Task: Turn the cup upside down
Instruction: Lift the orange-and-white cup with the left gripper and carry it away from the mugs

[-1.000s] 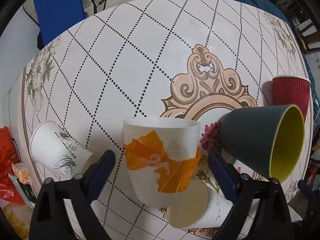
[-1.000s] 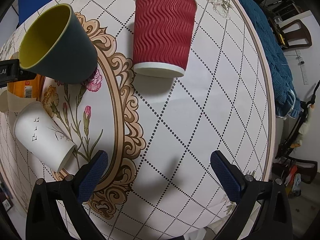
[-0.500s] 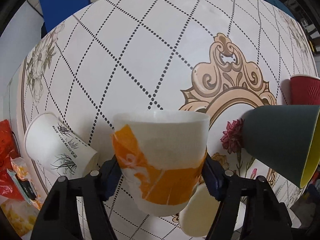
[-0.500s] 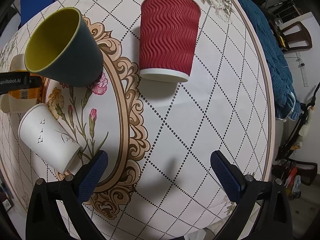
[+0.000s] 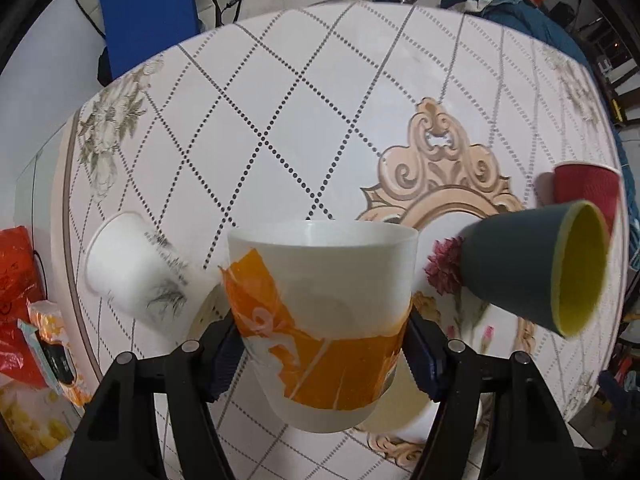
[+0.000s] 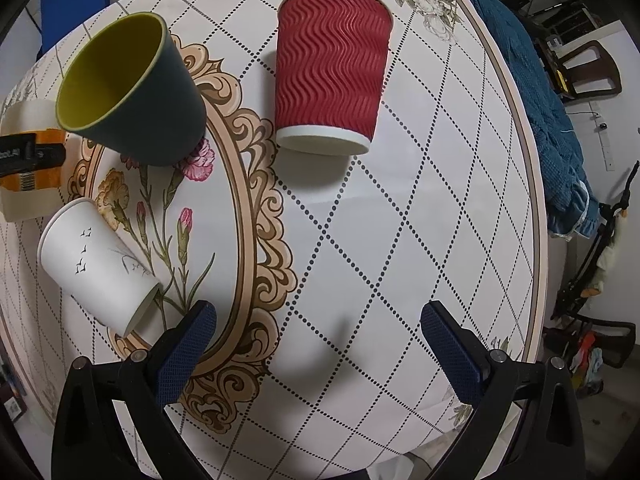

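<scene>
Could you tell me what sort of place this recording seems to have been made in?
Probably a lived-in home dining area: a round table under a floral cloth, mixed cups such as the red ripple cup, a wooden chair, and snack packets nearby.

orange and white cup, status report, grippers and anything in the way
Left gripper shut on the orange and white cup, rim up. Right gripper open, empty. Grey cup and white paper cup close beside.

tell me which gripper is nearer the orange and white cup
Left. The left gripper is shut on the orange and white cup, its pads pressing both sides. The right gripper hangs open over bare tablecloth, with the cup far off at the left edge of its view.
</scene>
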`<state>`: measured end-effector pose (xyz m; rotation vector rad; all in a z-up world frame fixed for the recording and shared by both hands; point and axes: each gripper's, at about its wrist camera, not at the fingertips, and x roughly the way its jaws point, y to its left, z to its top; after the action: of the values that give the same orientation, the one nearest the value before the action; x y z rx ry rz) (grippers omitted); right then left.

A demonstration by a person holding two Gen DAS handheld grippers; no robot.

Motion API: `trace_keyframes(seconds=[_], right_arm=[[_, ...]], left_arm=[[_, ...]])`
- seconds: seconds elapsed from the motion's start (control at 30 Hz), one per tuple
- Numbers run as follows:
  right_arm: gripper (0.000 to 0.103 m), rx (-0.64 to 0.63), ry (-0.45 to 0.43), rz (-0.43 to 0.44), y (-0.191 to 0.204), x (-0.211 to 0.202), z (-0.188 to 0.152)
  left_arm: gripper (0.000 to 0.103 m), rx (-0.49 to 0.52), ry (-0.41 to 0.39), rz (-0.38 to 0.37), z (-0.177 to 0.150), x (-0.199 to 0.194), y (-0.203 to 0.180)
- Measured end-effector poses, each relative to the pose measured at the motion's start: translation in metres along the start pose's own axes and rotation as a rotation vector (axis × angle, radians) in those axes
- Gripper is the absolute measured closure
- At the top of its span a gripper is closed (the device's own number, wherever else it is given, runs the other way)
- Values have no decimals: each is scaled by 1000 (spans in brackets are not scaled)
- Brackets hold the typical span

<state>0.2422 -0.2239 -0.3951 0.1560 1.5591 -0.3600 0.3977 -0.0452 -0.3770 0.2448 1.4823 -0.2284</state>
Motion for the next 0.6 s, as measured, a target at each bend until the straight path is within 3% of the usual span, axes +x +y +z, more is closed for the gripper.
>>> trace_keyframes(seconds=[0.1,0.6], right_arm=[[0,0,-12,11,-1,-4,-7],[0,-89,-67,140,-15,-37,-80]], left_arm=[[35,-6,-26,-11,-12,-15,8],[35,-108,-47,-31,-174,-76,-34]])
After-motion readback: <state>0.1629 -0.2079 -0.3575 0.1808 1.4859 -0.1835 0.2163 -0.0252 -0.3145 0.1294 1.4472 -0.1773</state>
